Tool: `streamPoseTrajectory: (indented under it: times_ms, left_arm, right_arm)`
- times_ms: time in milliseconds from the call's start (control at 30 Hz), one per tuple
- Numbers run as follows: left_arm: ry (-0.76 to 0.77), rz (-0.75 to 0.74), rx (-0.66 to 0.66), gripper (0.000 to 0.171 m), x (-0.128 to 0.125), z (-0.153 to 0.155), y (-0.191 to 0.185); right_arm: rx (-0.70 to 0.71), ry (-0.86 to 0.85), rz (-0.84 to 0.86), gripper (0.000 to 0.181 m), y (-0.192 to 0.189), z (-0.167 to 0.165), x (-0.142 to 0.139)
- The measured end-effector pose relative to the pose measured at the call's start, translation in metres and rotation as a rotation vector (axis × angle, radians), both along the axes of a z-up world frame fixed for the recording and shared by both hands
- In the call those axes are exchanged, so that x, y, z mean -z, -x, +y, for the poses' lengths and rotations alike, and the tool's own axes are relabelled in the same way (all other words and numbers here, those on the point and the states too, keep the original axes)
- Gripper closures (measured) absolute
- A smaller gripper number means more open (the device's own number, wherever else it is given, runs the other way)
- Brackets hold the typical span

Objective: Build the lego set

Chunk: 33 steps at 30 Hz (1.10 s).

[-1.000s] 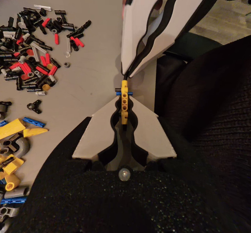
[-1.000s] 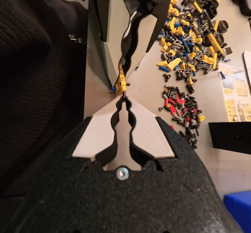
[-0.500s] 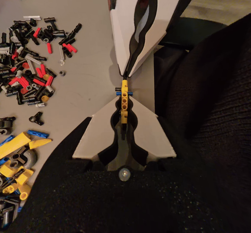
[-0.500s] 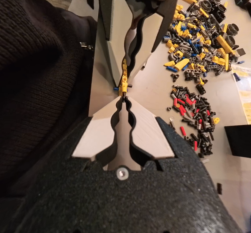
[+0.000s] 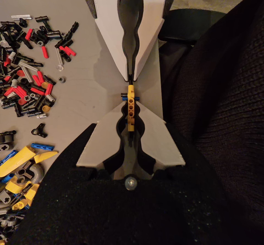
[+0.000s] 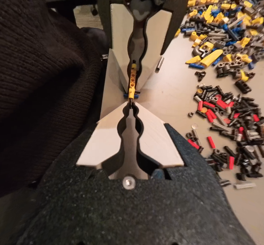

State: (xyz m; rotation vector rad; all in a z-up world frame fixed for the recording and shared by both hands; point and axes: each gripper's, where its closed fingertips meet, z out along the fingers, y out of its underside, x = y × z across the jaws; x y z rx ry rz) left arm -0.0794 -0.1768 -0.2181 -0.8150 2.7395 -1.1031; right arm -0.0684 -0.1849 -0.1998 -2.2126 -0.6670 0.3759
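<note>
My left tool clamped on yellow holed beam, held above bench edge | my right tool pinched shut on black pin at beam's end | beam light, rigid, slick plastic; best gripped on flat sides.

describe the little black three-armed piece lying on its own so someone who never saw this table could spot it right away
On the grey table, look left of the left gripper, in the bare gap between the pile of black and red pins and the yellow curved panels. The small black three-armed connector lies there alone, touching nothing; unlike the straight pins nearby, it branches, with ringed ends.
</note>
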Motion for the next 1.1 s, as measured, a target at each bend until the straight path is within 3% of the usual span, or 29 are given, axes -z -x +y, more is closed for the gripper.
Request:
streamPoseTrajectory:
  times_ms: [367,433,733,1100]
  left_arm:
    - [-0.019,-0.003,0.003,0.166,0.0002,0.0002,-0.0004]
    - [-0.028,-0.008,0.011,0.166,0.0003,0.0001,-0.0003]
    - [-0.046,-0.001,0.044,0.166,0.0005,-0.0016,-0.0002]
    - [0.008,0.002,0.004,0.165,0.0007,-0.0012,-0.0002]
  right_arm:
    - [0.198,0.173,0.414,0.179,-0.0003,0.0004,-0.0009]
    - [0.178,0.150,0.382,0.179,-0.0003,0.0002,-0.0006]
    - [-0.040,-0.094,-0.134,0.179,0.0036,0.0030,-0.0005]
    - [0.050,-0.027,0.066,0.173,0.0019,0.0011,-0.0019]
